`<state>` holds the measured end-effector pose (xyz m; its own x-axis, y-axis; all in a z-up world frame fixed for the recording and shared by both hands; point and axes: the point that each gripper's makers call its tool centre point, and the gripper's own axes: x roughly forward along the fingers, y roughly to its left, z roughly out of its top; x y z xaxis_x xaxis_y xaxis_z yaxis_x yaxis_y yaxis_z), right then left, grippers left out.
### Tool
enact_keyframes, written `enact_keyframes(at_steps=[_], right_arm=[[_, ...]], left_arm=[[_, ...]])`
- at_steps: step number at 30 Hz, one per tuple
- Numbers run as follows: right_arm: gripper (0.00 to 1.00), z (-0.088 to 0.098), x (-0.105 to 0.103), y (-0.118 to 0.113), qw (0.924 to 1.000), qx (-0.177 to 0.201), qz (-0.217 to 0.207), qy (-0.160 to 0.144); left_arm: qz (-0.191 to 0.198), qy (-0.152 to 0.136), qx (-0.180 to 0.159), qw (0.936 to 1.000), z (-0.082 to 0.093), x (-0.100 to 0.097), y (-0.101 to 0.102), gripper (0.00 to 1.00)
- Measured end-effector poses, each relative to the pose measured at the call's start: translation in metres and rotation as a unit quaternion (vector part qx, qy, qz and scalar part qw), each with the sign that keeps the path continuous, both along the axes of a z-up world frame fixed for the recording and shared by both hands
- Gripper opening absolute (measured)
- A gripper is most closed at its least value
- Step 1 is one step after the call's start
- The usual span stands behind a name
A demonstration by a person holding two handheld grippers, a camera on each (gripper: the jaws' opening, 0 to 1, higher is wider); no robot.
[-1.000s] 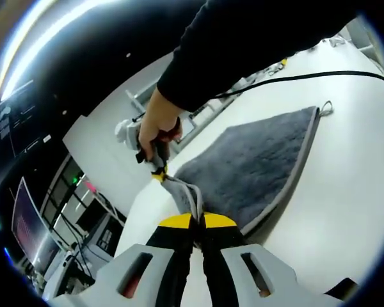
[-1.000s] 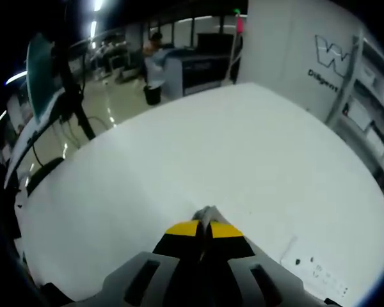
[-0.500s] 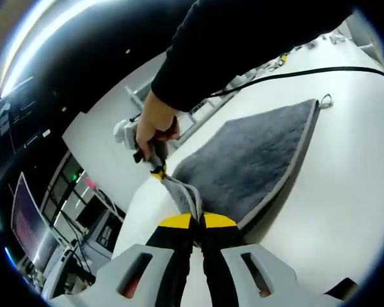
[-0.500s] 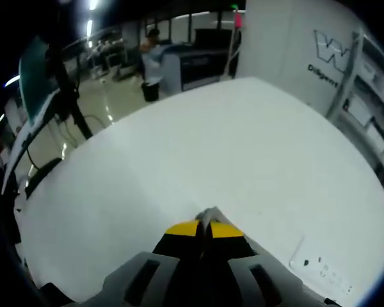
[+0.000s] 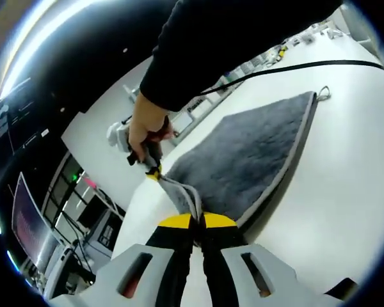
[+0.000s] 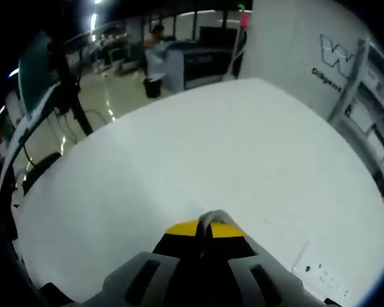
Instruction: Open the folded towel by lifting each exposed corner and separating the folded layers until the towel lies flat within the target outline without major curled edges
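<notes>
In the left gripper view a grey towel (image 5: 249, 160) with a pale hem lies on the white table (image 5: 345, 192), its near edge raised off the surface. My left gripper (image 5: 196, 220) is shut on that raised edge. A little farther along the same edge, my right gripper (image 5: 152, 167), held by a person's hand (image 5: 144, 125), pinches another part of the hem. In the right gripper view my right gripper (image 6: 205, 225) is shut on a small bit of grey towel hem (image 6: 210, 217) above the bare white table (image 6: 198, 153).
A black cable (image 5: 307, 67) runs across the far side of the table behind the towel, near small parts. A hanging loop (image 5: 324, 93) sticks out at the towel's far corner. A white panel with a logo (image 6: 336, 64), shelves and floor equipment lie beyond the table.
The hand with the right gripper has moved slightly left and away from my left gripper, stretching the raised towel edge between them. The towel hem shows a bit more in the right gripper view.
</notes>
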<state>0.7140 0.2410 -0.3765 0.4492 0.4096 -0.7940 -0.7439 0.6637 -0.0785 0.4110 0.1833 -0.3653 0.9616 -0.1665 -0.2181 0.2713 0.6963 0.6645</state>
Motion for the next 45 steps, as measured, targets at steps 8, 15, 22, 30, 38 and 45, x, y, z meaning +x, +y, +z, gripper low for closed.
enact_keyframes(at_steps=[8,15,22,30,38,45], right_arm=[[0.0,-0.008,-0.001,0.007,0.9999,-0.009,0.004,-0.004],[0.0,-0.014,-0.001,0.008,0.9998,-0.019,0.007,-0.005],[0.03,-0.015,-0.011,0.014,0.9991,-0.019,0.032,-0.019],[0.27,-0.029,-0.028,0.027,0.9966,-0.003,0.082,-0.006],[0.52,-0.047,-0.054,0.031,0.9946,0.013,0.103,0.011],[0.75,-0.048,-0.087,0.039,0.9895,0.022,0.133,0.054]], left_arm=[[0.005,0.005,-0.006,1.0,-0.005,0.0,0.007,0.04],[0.01,0.013,-0.006,0.9998,-0.012,0.0,0.012,0.04],[0.024,-0.007,-0.003,0.9997,-0.007,0.002,0.022,0.15],[0.035,0.01,0.012,0.9993,-0.019,0.004,0.03,0.26],[0.071,-0.008,-0.01,0.9974,-0.009,0.006,0.049,0.51],[0.082,-0.004,-0.05,0.9953,-0.009,0.008,0.058,0.6]])
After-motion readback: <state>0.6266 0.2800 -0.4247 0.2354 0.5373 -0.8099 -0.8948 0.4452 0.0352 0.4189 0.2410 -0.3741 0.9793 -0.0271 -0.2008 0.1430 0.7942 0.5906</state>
